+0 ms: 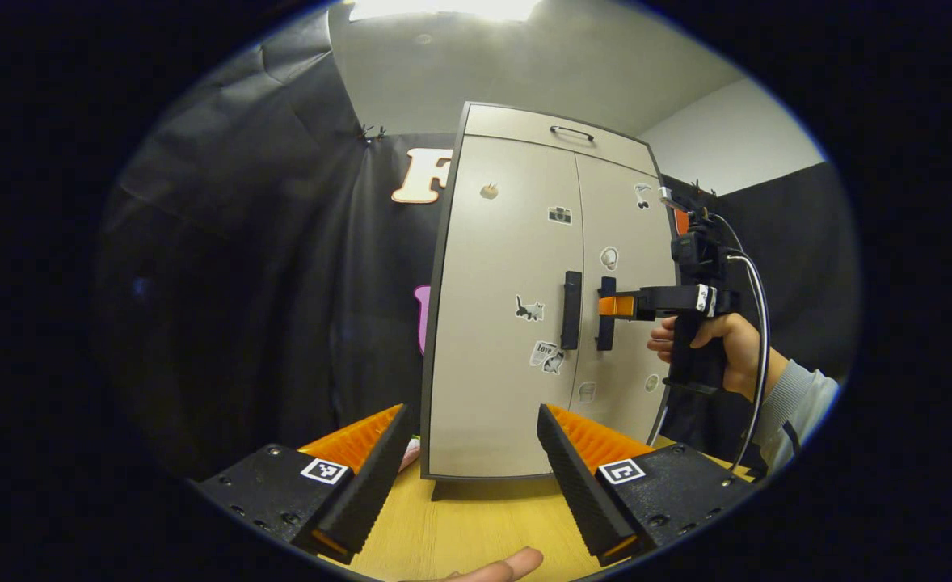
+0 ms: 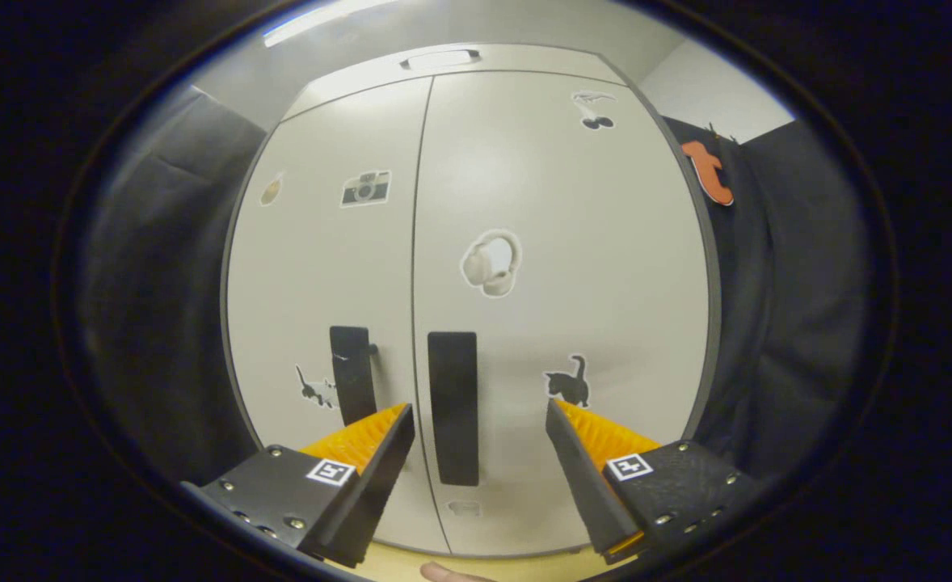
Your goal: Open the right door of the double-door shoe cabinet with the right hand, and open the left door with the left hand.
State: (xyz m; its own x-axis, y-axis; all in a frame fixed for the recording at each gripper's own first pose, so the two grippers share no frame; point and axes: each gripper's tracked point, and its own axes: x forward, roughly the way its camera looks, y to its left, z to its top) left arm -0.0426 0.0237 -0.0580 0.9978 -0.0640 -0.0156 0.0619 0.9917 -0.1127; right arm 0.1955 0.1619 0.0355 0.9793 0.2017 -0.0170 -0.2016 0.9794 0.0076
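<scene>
I see the shoe cabinet standing on the wooden table, both doors flush and closed, booth cloth behind and to either side of it. I use the cabinet as reference for everything below.

Left gripper: jaws spread wide, nothing between them. It sits well back from the cabinet front, low, roughly level with the cabinet's bottom edge, aimed at the left door. The left door handle is a dark vertical bar at the door's inner edge, about mid height, with nothing touching it. A fingertip shows at the bottom of the left gripper view, over the table.

Right gripper: seen from the left gripper view, it is up at the cabinet front at handle height, held by a hand in a grey sleeve off the cabinet's right side. From its own view, the right gripper has jaws wide, straddling the right door handle. The handle runs vertically between the two fingers, with a gap on each side. I cannot tell if either finger touches it.

Right door carries stickers, as does the left door. A top drawer with a small pull sits above both doors.
</scene>
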